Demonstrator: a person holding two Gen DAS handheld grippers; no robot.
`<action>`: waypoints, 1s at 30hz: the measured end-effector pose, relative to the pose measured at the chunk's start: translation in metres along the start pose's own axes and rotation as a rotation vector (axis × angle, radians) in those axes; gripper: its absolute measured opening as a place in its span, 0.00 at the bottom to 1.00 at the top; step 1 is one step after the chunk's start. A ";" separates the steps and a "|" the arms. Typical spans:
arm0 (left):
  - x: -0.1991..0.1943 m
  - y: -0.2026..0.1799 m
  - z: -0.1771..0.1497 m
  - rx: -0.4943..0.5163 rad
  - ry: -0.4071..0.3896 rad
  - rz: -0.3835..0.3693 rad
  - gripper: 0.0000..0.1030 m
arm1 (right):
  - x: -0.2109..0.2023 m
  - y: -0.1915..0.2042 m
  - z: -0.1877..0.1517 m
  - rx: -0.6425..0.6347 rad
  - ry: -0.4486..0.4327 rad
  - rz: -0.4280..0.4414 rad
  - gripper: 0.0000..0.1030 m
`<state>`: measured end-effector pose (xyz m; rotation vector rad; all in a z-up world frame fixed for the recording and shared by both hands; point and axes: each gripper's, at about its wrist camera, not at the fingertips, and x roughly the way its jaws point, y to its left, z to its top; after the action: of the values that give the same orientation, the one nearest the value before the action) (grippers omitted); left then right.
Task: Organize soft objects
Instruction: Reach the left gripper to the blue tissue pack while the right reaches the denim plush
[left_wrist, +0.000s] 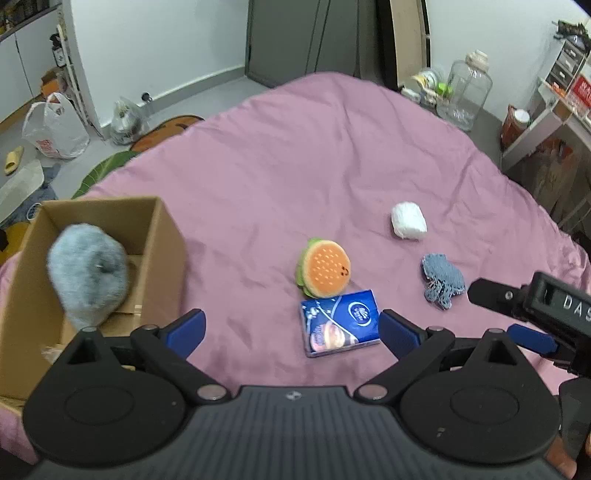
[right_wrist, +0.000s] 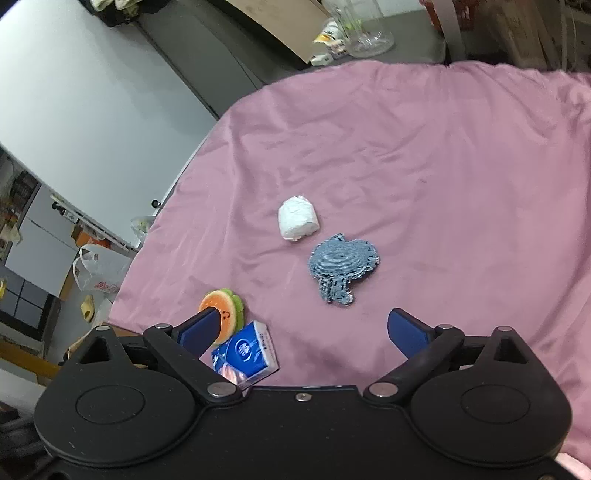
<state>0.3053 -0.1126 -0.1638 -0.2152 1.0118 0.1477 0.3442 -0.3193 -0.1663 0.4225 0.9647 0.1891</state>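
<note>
- "DAS" is showing in white on the right gripper (left_wrist: 517, 317); the tissue pack (left_wrist: 340, 322) print is blurring.
- Only the left view is showing the grey plush (left_wrist: 86, 275) over the cardboard box (left_wrist: 162, 236).
- Left gripper (left_wrist: 291, 330) and right gripper are both gaping wide, holding nothing, above the bed (left_wrist: 295, 166).

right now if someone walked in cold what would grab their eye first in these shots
Probably the pink bedsheet that fills both views, with the blurred grey fluffy toy at the open cardboard box on the left. Next, the soft things on the sheet: an orange burger plush touching a blue tissue pack, with a white bundle and a blue knitted piece further right. The left gripper and right gripper are both open and empty.
</note>
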 end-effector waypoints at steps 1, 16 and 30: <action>0.004 -0.003 0.000 0.005 0.005 -0.002 0.97 | 0.003 -0.002 0.001 0.007 0.005 0.003 0.93; 0.071 -0.028 -0.005 0.012 0.099 -0.001 0.94 | 0.038 -0.016 0.010 0.045 0.046 -0.002 0.87; 0.103 -0.026 -0.003 -0.085 0.149 -0.034 0.74 | 0.062 -0.018 0.017 0.004 0.044 -0.031 0.79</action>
<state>0.3626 -0.1363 -0.2499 -0.3246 1.1502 0.1454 0.3926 -0.3190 -0.2122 0.4079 1.0144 0.1691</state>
